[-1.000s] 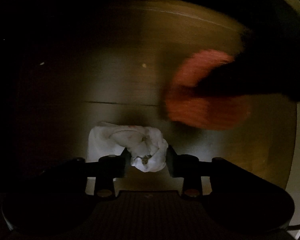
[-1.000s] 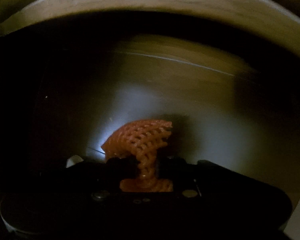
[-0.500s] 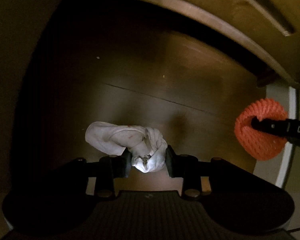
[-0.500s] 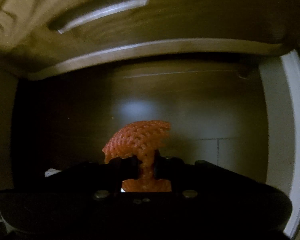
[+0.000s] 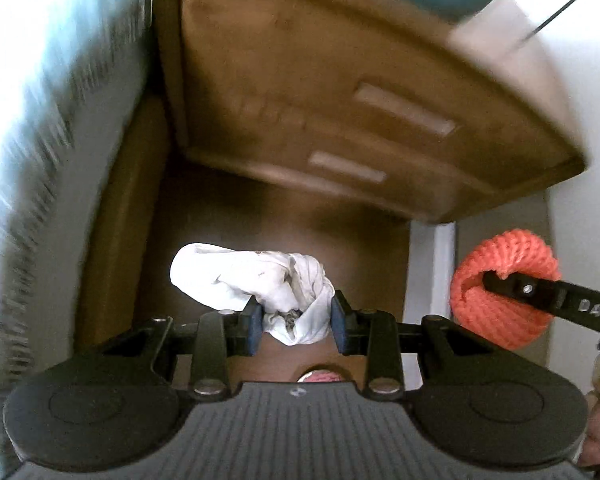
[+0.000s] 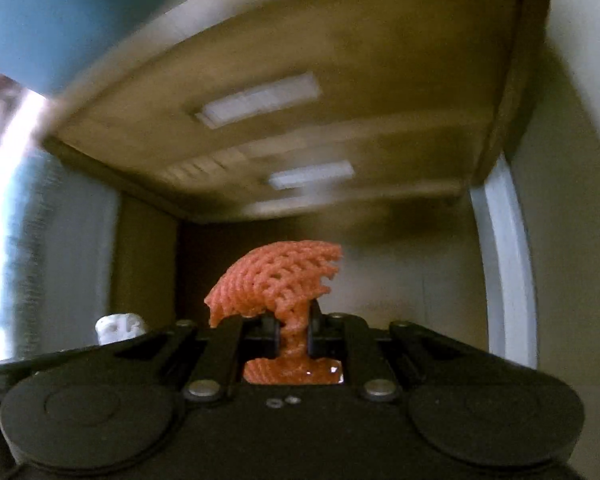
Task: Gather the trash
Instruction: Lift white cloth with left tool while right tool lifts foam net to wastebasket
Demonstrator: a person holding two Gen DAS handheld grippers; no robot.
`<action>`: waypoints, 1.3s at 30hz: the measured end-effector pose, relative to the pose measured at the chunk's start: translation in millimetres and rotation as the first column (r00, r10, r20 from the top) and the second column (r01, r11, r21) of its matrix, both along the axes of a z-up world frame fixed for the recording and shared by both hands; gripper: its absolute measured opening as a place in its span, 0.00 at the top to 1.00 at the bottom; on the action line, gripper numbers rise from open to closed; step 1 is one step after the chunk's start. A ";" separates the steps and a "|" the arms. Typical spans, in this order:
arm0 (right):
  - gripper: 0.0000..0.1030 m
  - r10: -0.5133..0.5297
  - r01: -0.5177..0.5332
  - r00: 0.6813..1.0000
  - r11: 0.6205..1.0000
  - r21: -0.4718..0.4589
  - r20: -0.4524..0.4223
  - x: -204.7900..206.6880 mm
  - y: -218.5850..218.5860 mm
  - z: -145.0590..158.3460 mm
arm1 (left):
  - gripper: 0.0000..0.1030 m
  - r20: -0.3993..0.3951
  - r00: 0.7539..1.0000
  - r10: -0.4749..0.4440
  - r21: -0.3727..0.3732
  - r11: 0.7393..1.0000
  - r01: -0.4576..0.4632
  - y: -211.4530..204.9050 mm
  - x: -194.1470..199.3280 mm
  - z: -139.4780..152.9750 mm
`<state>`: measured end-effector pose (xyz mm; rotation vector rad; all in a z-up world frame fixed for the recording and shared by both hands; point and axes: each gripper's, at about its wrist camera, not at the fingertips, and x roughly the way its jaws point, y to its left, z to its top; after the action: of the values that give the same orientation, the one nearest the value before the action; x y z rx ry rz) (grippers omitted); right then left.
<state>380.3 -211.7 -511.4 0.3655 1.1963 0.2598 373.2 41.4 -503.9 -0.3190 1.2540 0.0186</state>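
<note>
White, crumpled and stained, the wad of tissue paper (image 5: 260,280) sits pinched between the blue-padded jaws of the left gripper (image 5: 296,320), its loose end flopping out to the left of the fingers; the right wrist view catches only a small corner of it (image 6: 118,326) at lower left. Just beside it, to the right, the orange foam mesh fruit sleeve (image 6: 278,280) is squeezed flat at its waist by the right gripper (image 6: 294,332), whose jaws are closed down hard on it, the netting fanning out above the pads and bulging below them. From the left wrist view the same sleeve (image 5: 504,288) shows as a curled orange ring on the black finger of that other tool. A second ago both pieces hung low over a dark, dimly lit wooden floor; now both are carried well up into brighter light, and the brown wooden cabinet (image 5: 360,112) with its two pale slot handles fills the upper part of each view, a white wall (image 6: 572,240) to the right and a blurred teal surface (image 6: 60,12) at the top. Both pickups look finished, so what remains is likely carrying the two scraps to a bin, which no view shows. Each grip looks secure, though the tissue's dangling end could snag.
</note>
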 end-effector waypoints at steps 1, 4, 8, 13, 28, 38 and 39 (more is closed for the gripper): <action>0.90 0.009 -0.009 1.000 1.000 0.001 0.025 1.2 -1.6 25.4 | 0.68 0.015 1.000 -0.007 0.003 1.000 0.007 -1.1 1.2 18.5; 0.90 0.042 -0.042 0.993 0.999 -0.001 0.111 2.7 -5.3 98.1 | 0.68 0.072 0.997 -0.024 0.014 1.000 0.023 -4.4 7.7 84.1; 0.90 0.057 -0.062 0.977 0.998 0.020 0.204 7.2 -8.2 190.1 | 0.68 0.153 0.988 -0.031 0.025 0.999 0.028 -2.4 11.8 175.8; 0.90 0.087 -0.102 0.939 0.994 0.029 0.333 24.6 -13.2 282.4 | 0.68 0.232 0.973 -0.007 0.020 1.000 0.002 -1.0 30.9 259.1; 0.90 0.210 -0.223 0.818 0.974 -0.041 0.535 83.3 6.0 419.4 | 0.67 0.477 0.879 0.014 0.137 0.986 -0.090 -19.8 54.0 422.8; 0.90 0.269 -0.279 0.810 0.958 -0.061 0.520 104.8 30.4 440.8 | 0.67 0.431 0.902 -0.016 0.205 0.975 -0.080 -1.7 104.9 435.1; 0.90 0.275 -0.279 0.810 0.957 -0.073 0.518 108.0 32.8 441.1 | 0.67 0.418 0.908 -0.024 0.209 0.975 -0.071 1.4 116.3 430.2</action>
<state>488.3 -178.9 -70.3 0.1047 0.6983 0.5812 489.4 42.8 -73.7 -0.1337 0.8101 0.1045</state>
